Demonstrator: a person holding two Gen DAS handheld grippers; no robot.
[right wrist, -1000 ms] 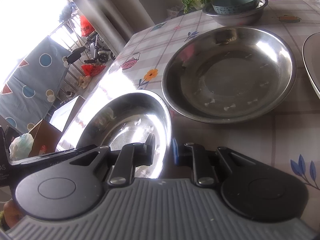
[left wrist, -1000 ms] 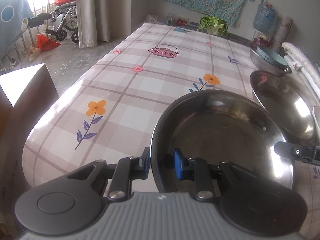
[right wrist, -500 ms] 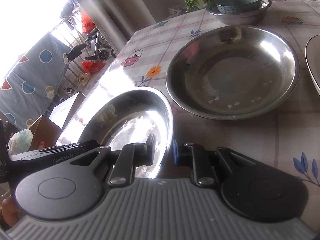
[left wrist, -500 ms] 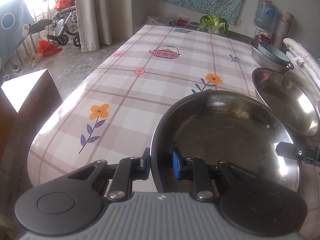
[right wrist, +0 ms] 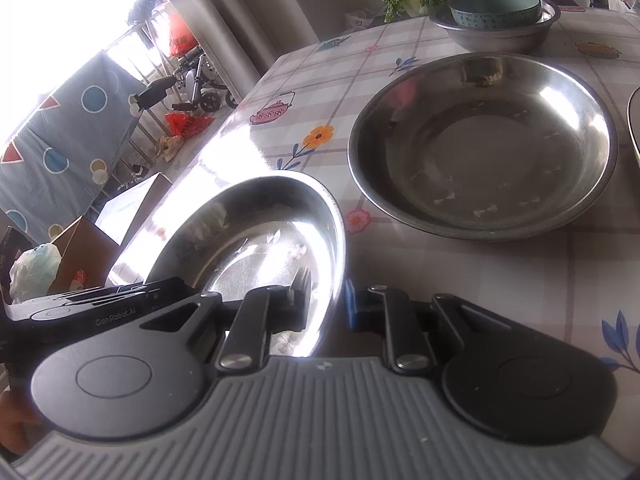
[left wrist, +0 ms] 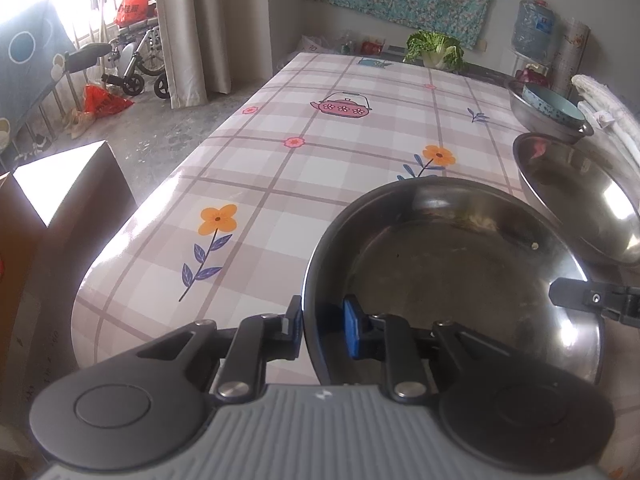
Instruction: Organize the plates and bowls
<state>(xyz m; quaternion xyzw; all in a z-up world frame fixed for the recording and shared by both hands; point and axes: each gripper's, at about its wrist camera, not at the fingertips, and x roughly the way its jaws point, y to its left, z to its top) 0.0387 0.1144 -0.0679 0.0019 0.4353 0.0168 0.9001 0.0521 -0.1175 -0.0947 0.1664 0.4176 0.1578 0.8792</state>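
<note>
Nearest the cameras, both claws grip one shallow round stainless-steel dish [left wrist: 452,280] by its rim, from opposite sides. The left claw [left wrist: 323,322] has its jaws nearly closed, one blue pad inside the wall and the other outside, at the dish's 6 o'clock in the left wrist view. The right claw [right wrist: 327,304] is pinched just as narrowly on the opposite rim, and its dark body shows at 3 o'clock in the left view. In the right wrist view the dish looks tilted and seems to be off the plaid flower-print counter [left wrist: 320,168], though I cannot tell for certain that no edge touches.

As for progress, the job reads as partly done. Beyond the held dish, at about 1 o'clock in both views, a larger shallow round steel basin [right wrist: 484,144] sits empty on the counter (the likely place to nest the held dish, as a guess). Farther still, toward 1 o'clock, a pale blue ceramic bowl [right wrist: 496,8] is already nested in a deep steel mixing bowl [right wrist: 496,36], so that pair looks sorted. A sliver of another rim shows at the right edge of the right view, too cropped to identify. A green leafy cabbage [left wrist: 434,50] lies at the counter's far end.
</note>
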